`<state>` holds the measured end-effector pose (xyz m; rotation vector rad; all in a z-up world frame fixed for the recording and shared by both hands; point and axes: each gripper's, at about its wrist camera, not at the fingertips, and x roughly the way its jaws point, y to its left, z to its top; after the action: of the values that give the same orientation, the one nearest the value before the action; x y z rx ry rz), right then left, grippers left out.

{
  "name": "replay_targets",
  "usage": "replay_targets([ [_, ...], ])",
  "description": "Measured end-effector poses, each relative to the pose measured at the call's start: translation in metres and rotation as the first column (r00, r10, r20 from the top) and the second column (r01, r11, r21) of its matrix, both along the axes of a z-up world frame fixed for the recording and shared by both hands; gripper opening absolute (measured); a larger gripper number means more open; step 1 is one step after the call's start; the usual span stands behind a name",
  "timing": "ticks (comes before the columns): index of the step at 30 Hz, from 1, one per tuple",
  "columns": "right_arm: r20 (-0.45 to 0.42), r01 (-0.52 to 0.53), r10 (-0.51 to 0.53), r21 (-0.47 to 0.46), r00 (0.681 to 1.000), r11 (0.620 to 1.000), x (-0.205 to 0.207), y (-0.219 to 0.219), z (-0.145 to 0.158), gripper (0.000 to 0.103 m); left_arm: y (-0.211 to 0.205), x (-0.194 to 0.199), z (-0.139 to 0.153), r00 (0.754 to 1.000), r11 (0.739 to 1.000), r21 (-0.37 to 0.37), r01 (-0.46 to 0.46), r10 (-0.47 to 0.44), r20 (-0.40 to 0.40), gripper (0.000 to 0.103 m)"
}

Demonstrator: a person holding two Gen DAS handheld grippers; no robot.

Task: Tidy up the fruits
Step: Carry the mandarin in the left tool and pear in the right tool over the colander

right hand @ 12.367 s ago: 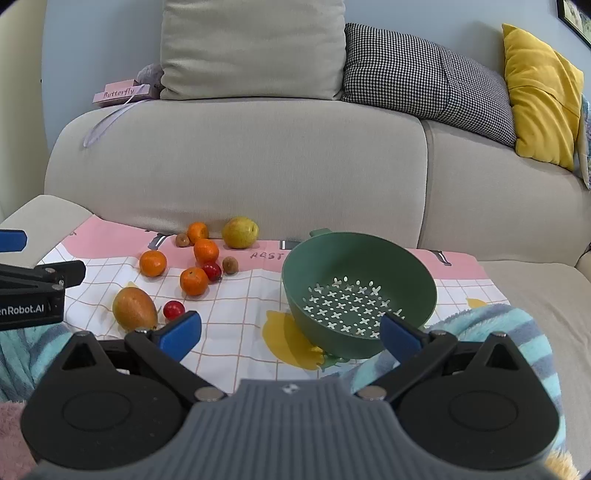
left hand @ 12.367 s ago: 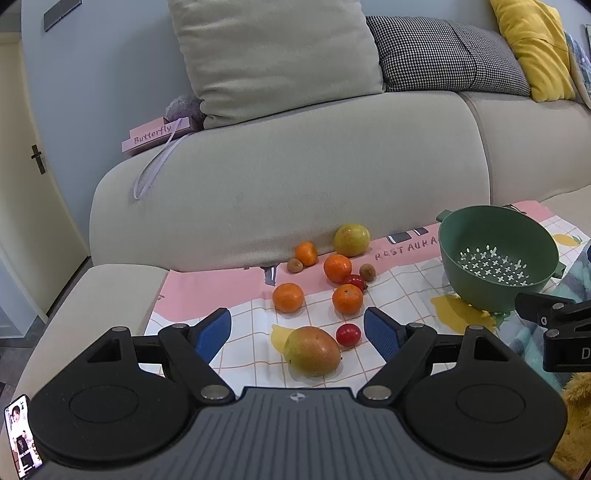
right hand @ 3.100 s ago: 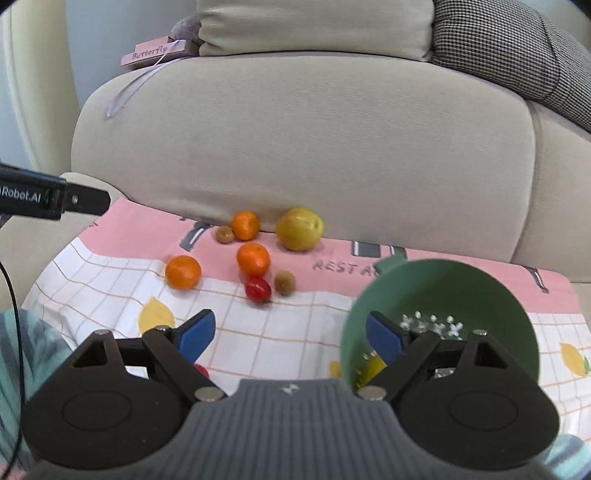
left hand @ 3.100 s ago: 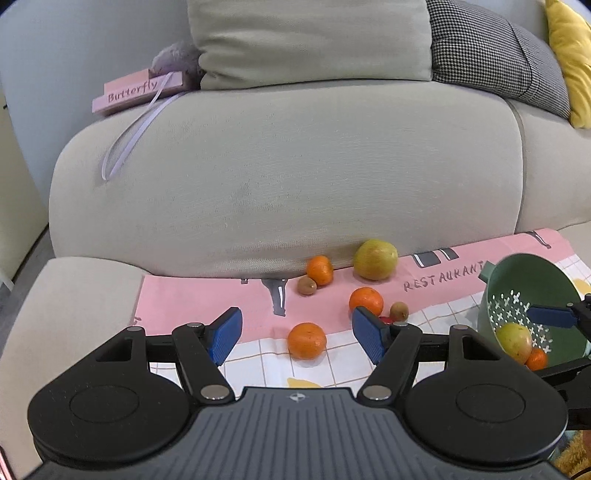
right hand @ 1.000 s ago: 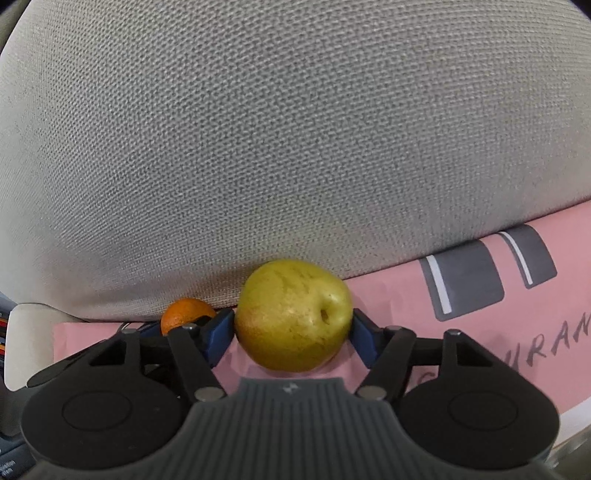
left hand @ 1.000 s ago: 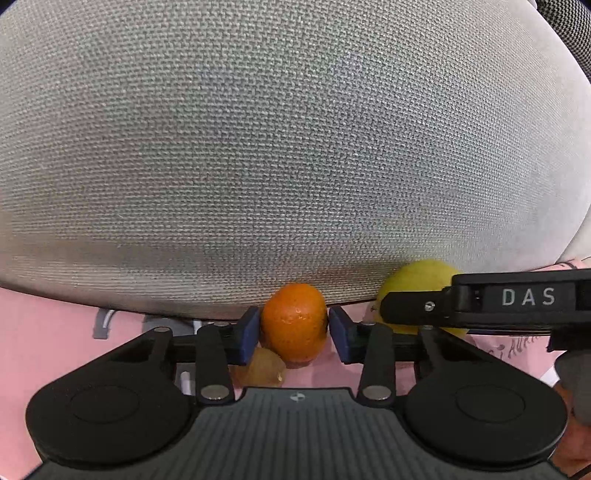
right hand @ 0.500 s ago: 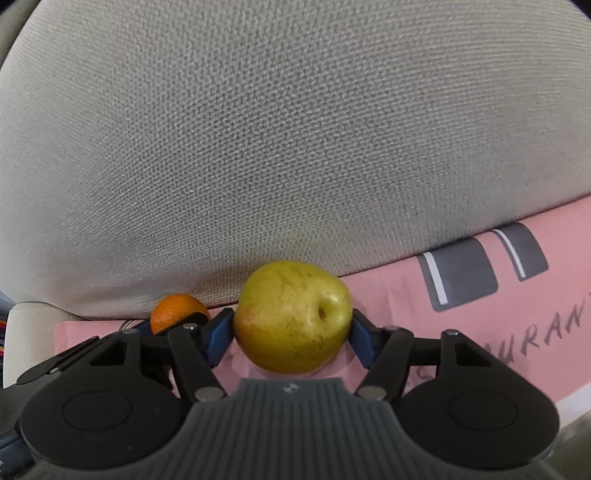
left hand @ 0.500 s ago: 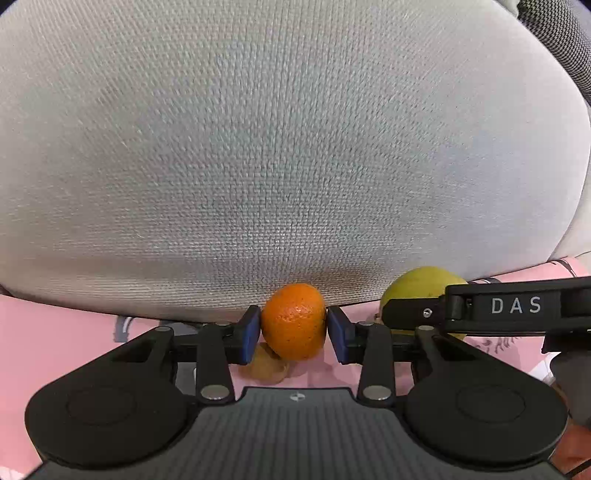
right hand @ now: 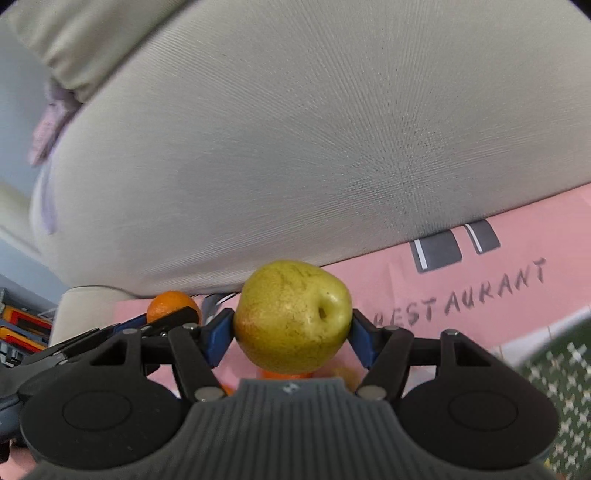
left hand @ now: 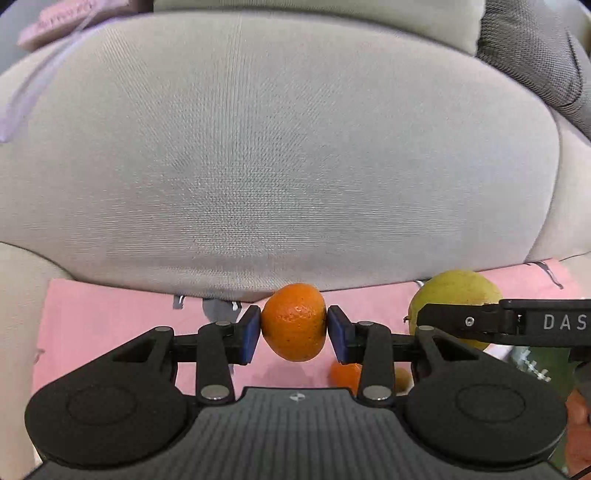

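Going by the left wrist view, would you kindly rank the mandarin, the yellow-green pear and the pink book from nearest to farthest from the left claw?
1. Mandarin: clamped between the left claw's blue pads.
2. Yellow-green pear: to the right, behind the right claw's finger.
3. Pink book: far upper left, on top of the sofa back.

Both views are evenly and softly lit, with no hard glare and no visible light source. Fisheye distortion is strong: the sofa backrest (left hand: pixel 280 155) bulges like a dome, and dark vignetting cuts the corners at 2, 4, 8 and 10 o'clock. The left wrist view is fairly sharp at centre; the tangerine (left hand: pixel 294 327) shows clear skin texture. A soft shadow lies under the backrest at 6 o'clock. The right wrist view is smeared by motion blur radiating toward 1 o'clock; the green colander (right hand: pixel 554 373) at 4 o'clock is badly blurred. The pear (right hand: pixel 291 316) stays crisp.
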<state>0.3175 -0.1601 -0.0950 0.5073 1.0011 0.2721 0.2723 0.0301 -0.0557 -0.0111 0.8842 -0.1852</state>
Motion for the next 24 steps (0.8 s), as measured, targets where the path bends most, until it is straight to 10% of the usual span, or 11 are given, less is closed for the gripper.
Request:
replay_targets([
  [24,0.078,-0.006,0.01,-0.046,0.997,0.999,-0.201,-0.092,0.027,0.063,-0.075,-0.141,0.037,0.989,0.989,-0.023,0.148,-0.148,0.029,0.044],
])
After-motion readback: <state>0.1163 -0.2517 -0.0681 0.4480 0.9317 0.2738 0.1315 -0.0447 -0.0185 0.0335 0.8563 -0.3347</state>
